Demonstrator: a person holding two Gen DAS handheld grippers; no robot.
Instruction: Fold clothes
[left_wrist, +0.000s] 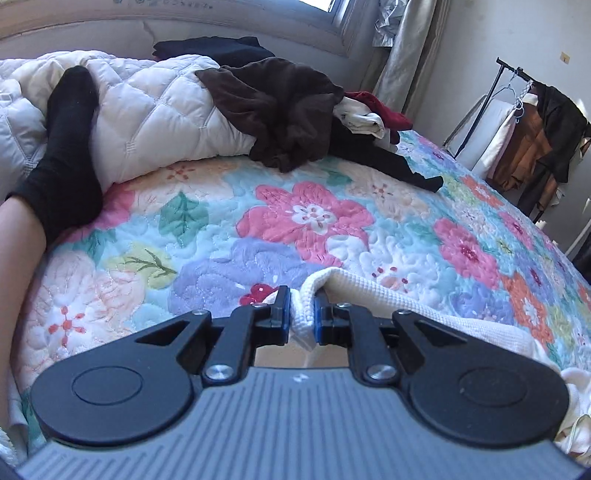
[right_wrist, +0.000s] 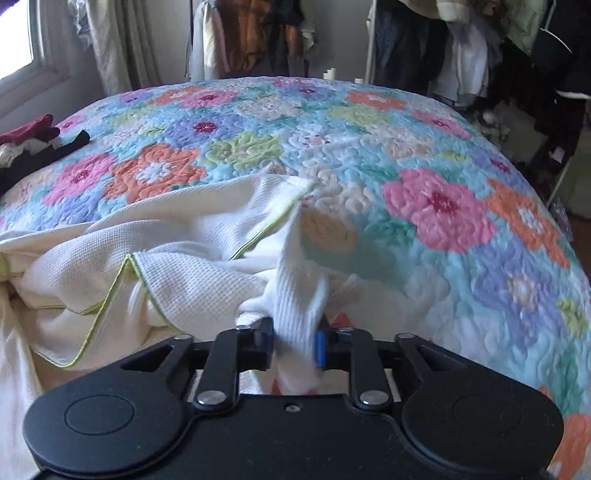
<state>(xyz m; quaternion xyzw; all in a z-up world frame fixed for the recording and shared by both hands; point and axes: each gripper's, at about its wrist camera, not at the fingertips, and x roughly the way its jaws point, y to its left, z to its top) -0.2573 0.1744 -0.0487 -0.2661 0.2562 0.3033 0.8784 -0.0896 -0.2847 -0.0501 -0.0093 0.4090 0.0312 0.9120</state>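
Note:
A white waffle-knit garment (right_wrist: 192, 266) with thin green piping lies crumpled on the floral quilt (right_wrist: 424, 155). My right gripper (right_wrist: 295, 343) is shut on a bunched white fold of it, which rises between the fingers. In the left wrist view, my left gripper (left_wrist: 301, 315) is shut on a thick hem of the same white garment (left_wrist: 406, 302), which trails off to the right over the floral quilt (left_wrist: 221, 229).
A pile of dark brown, black, red and white clothes (left_wrist: 291, 110) lies at the head of the bed beside a white quilted duvet (left_wrist: 155, 110). A leg in a black sock (left_wrist: 62, 147) rests at the left. Clothes racks (left_wrist: 535, 122) stand beyond the bed.

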